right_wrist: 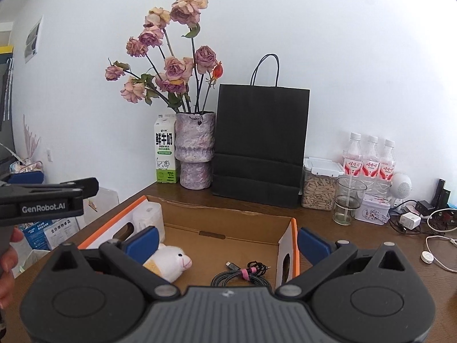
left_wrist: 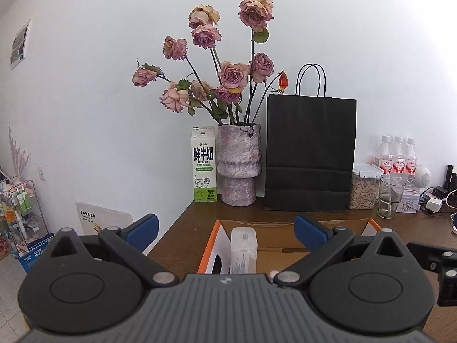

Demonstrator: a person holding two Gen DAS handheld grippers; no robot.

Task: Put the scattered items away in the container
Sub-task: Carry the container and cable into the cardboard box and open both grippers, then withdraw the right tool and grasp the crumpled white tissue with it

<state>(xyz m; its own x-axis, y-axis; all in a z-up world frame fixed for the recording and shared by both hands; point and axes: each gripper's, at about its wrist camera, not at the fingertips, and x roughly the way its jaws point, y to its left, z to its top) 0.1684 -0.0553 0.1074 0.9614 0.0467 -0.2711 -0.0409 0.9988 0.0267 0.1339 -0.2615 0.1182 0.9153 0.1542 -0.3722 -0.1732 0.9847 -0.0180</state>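
An open cardboard box (right_wrist: 228,223) with orange-edged white sides sits on the brown table; it also shows in the left wrist view (left_wrist: 211,237). Inside lie a white plush lamb (right_wrist: 171,263), a coiled black cable (right_wrist: 242,274) and a white translucent bottle (right_wrist: 147,217), which also shows in the left wrist view (left_wrist: 243,250). My left gripper (left_wrist: 227,230) is open and empty above the box's left end. My right gripper (right_wrist: 228,241) is open and empty above the box.
Along the wall stand a milk carton (right_wrist: 165,148), a vase of dried roses (right_wrist: 195,151), a black paper bag (right_wrist: 261,143), a seed jar (right_wrist: 320,184), a glass (right_wrist: 348,200), three bottles (right_wrist: 370,160) and chargers with cables (right_wrist: 420,217). The table's left edge drops to floor clutter.
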